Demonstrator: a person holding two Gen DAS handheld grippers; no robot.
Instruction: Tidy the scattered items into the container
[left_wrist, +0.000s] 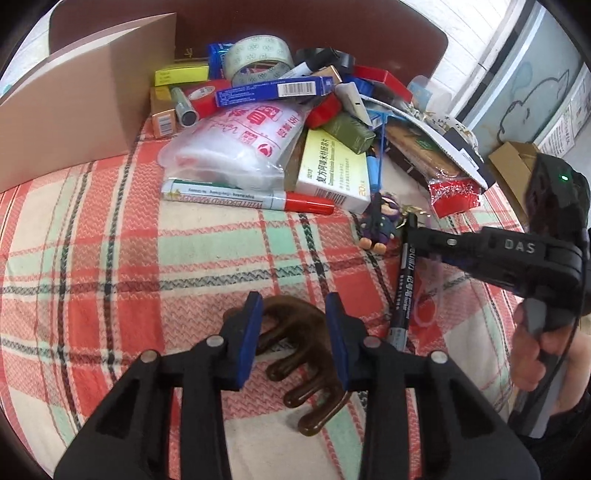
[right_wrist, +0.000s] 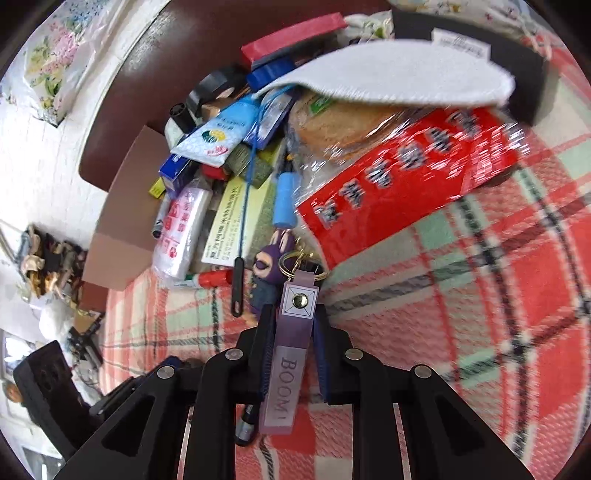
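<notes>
Gripping: right gripper pinches lilac keychain strap; rabbit charm near pile on plaid cloth.
Left gripper: jaws apart, straddling brown comb — not clamped.
Container: cardboard box, beside pile.
Risk: dangling charm may snag marker — strap could slip.

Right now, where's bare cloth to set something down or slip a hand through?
Free: the plaid cloth between the whiteboard marker, the cardboard box and the brown comb in the left gripper. Also cloth right of the right gripper, below the red packet. Crowded: the pile behind the marker.
</notes>
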